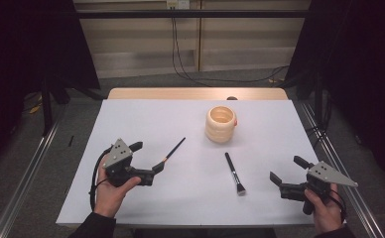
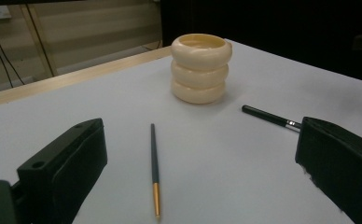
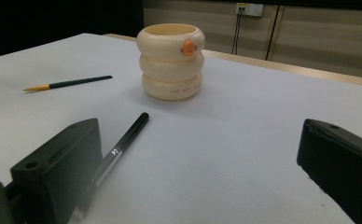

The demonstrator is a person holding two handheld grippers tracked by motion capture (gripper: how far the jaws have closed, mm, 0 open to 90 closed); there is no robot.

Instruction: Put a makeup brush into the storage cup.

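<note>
Both tongs apart, empty. Thin brush [image 1: 173,150] nearest my left gripper [image 1: 147,161], left of the cream holder [image 1: 221,124]: light, stiff, rolls easily; grip mid-handle.

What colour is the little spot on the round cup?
Orange, on the cream cup; the spot shows best in the right gripper view.

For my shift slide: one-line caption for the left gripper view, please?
Open left gripper frames a gold-ferruled brush, with the cream ringed cup beyond and a black brush at right.
</note>
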